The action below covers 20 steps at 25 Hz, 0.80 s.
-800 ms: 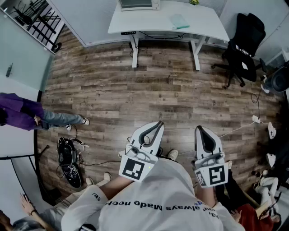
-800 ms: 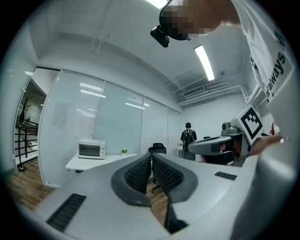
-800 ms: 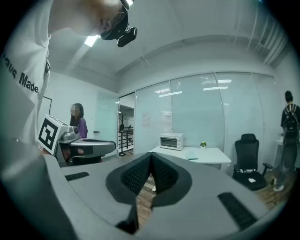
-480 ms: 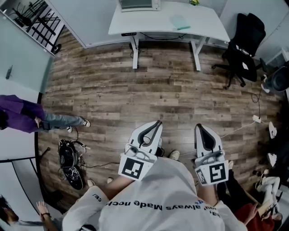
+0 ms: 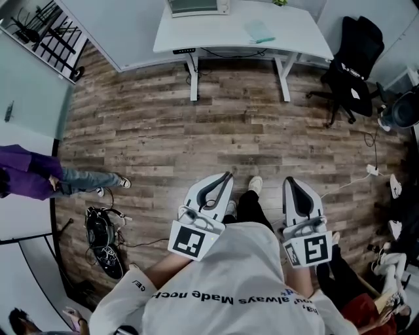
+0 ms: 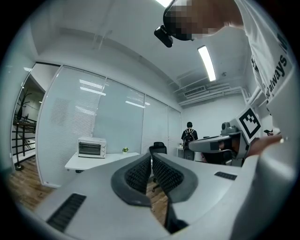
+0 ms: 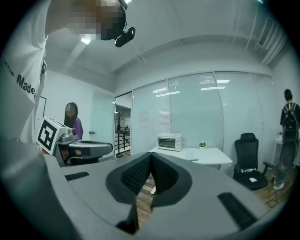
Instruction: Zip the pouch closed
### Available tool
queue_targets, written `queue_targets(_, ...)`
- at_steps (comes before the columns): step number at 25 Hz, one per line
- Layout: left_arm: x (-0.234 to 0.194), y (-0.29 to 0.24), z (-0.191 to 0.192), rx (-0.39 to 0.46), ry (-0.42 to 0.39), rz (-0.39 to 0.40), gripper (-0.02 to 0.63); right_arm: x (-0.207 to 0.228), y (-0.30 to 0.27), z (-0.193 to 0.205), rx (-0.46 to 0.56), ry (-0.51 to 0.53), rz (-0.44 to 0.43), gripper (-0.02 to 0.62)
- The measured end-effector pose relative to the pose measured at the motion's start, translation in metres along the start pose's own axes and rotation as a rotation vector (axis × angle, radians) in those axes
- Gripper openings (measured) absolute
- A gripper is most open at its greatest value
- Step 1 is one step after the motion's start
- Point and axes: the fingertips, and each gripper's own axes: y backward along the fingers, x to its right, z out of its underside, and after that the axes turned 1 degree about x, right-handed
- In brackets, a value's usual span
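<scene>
A pale teal pouch [image 5: 260, 31] lies on the white desk [image 5: 294, 33] at the far side of the room, well away from both grippers. In the right gripper view the pouch [image 7: 192, 158] is a small flat shape on the desk [image 7: 211, 153]. My left gripper [image 5: 226, 175] is held out level at waist height over the wooden floor, shut with nothing in it; in its own view the left gripper [image 6: 151, 157] has its pads meeting. My right gripper [image 5: 288, 185] is beside it, also shut and empty, and the right gripper [image 7: 151, 156] shows its pads touching.
A toaster oven [image 5: 196, 6] stands at the desk's back left. A black office chair [image 5: 350, 65] is to the desk's right. A person in purple [image 5: 33, 175] stands at the left, with a dark bag [image 5: 99, 230] on the floor nearby. Cables [image 5: 372, 171] lie at the right.
A dark trouser leg and white shoe have stepped forward between the two grippers. The left gripper has drifted slightly left. Both jaws have stayed shut.
</scene>
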Motion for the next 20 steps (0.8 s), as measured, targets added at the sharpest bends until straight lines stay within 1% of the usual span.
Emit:
queue_targets(5,-0.018,-0.015,0.001,-0.004,-0.002,-0.017,0.026,0.006,-0.025,-0.001,-0.004,0.0,-0.023,0.005)
queue_targets(8,-0.027,-0.028,0.003,-0.004,-0.008,-0.023,0.026,0.017,-0.04,-0.001,-0.002,0.001,-0.028,0.005)
queue_targets(14,-0.037,-0.069,0.003,-0.01,-0.015,-0.016,0.026,0.051,-0.067,-0.005,0.002,-0.004,-0.024,0.005)
queue_targets(20,-0.048,-0.123,0.004,-0.026,-0.02,-0.007,0.026,0.095,-0.097,-0.009,-0.004,-0.016,-0.017,0.005)
